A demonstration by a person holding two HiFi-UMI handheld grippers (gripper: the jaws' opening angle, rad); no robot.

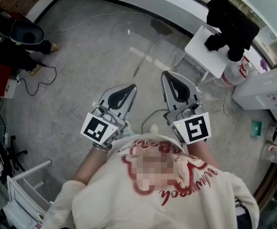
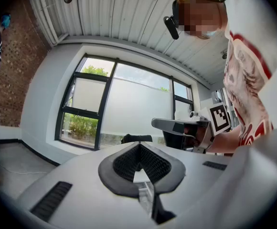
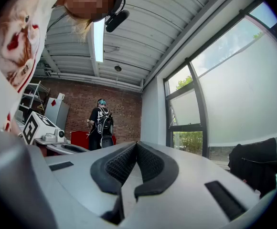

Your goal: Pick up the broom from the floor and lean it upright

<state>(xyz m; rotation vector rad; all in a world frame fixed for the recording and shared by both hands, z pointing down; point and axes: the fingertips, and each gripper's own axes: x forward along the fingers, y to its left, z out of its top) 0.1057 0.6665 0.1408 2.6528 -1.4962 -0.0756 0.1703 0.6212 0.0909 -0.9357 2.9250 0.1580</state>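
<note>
Head view shows the broom (image 1: 147, 52) lying on the floor (image 1: 90, 70) toward its far edge, well ahead of your left gripper (image 1: 132, 86) and right gripper (image 1: 166, 73), whose fingers (image 2: 122, 163) are clenched on nothing. It looks light and stiff, so grasp the thin handle mid-length

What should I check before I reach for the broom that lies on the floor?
1. Broom found: ok, it lies flat on the floor ahead.
2. Left gripper free: ok, shut, holds nothing.
3. Right gripper free: ok, shut, holds nothing.
4. Jaws open wide enough for the handle: not ok, both are closed.
5. Path free: cannot tell; a cable lies between the person and the broom.
</note>
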